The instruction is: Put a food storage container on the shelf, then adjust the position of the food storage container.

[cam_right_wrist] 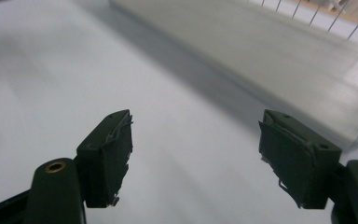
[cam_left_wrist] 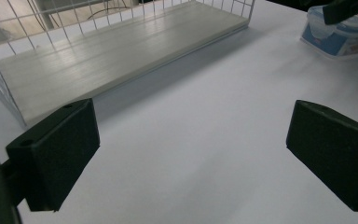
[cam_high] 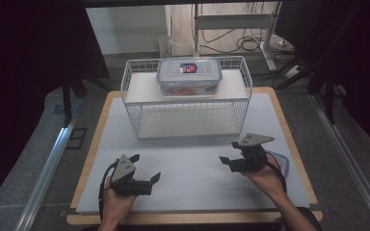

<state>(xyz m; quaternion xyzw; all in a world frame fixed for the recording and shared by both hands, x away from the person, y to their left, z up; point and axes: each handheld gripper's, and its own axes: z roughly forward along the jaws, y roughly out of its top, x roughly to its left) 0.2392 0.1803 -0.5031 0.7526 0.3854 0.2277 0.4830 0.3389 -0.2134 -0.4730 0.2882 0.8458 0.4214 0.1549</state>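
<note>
A white wire rack [cam_high: 126,82] with two pale shelf boards stands at the back of the white mat. On its upper board rests a clear food box with a blue-rimmed lid [cam_high: 189,76]. My left gripper [cam_high: 147,167] is low over the mat at the front left, its jaws wide apart with nothing between them [cam_left_wrist: 191,154]. At the front right my right gripper [cam_high: 228,151] hovers near the rack's lower corner, open and empty as well [cam_right_wrist: 196,158]. A second blue-rimmed clear box [cam_left_wrist: 340,35] lies on the mat beside the right hand [cam_high: 282,161].
The rack's lower shelf board [cam_left_wrist: 121,56] lies just ahead of both grippers [cam_right_wrist: 270,46]. The white mat [cam_high: 192,183] covers a wooden table with its edge close on the right. Dark curtains, a table frame and cables stand behind.
</note>
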